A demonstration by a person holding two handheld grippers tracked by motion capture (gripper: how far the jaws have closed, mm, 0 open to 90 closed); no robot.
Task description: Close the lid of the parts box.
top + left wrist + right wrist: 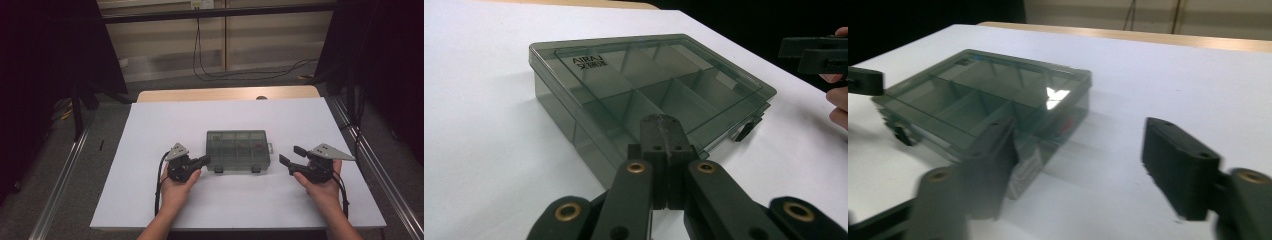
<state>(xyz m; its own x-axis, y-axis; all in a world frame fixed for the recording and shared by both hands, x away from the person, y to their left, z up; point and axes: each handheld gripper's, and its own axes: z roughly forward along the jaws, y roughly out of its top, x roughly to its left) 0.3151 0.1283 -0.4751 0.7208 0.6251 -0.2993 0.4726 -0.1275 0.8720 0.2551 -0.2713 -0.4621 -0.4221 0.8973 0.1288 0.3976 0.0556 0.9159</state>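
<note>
A smoky see-through compartment box lies shut and flat in the middle of the white table, with small items dimly visible in its far compartments. My left gripper is shut with nothing between its jaws, its tips right at the box's front left corner; whether they touch it I cannot tell. In the left gripper view the shut tips overlap the box's near side wall. My right gripper stands open just right of the box, apart from it. In the right gripper view its jaws are spread wide beside the box, holding nothing.
A white sheet covers the table, with a wooden strip along the far edge. Two dark latches sit on the box's front side. Metal rails run along both sides of the table, and cables lie on the floor behind it.
</note>
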